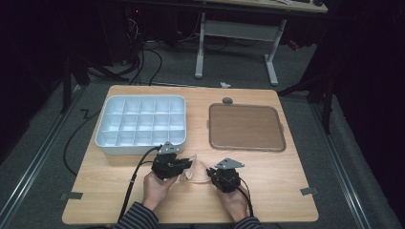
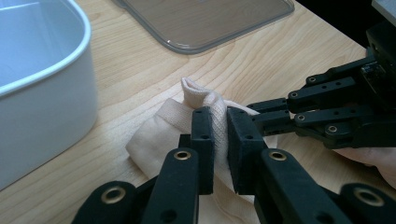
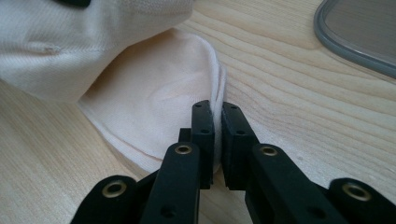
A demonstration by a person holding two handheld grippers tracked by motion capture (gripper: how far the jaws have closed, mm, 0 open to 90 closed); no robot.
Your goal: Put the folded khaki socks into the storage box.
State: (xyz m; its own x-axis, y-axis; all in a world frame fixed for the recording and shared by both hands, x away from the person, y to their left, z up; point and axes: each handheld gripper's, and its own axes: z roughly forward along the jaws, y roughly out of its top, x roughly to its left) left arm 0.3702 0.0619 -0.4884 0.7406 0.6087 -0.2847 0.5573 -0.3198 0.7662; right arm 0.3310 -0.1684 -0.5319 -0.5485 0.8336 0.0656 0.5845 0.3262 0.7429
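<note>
A cream sock lies bunched on the wooden table near its front edge, between my two grippers. My left gripper is shut on a bunched fold of the sock, which stands up between its pads. My right gripper is shut on the sock's thin rounded edge; the fabric edge runs between its fingertips. In the left gripper view my right gripper reaches in from the right onto the same sock.
A white divided tray with several empty compartments stands at the back left, close to my left gripper. A brown flat lid with a grey rim lies at the back right. Bare wood lies to either side of the hands.
</note>
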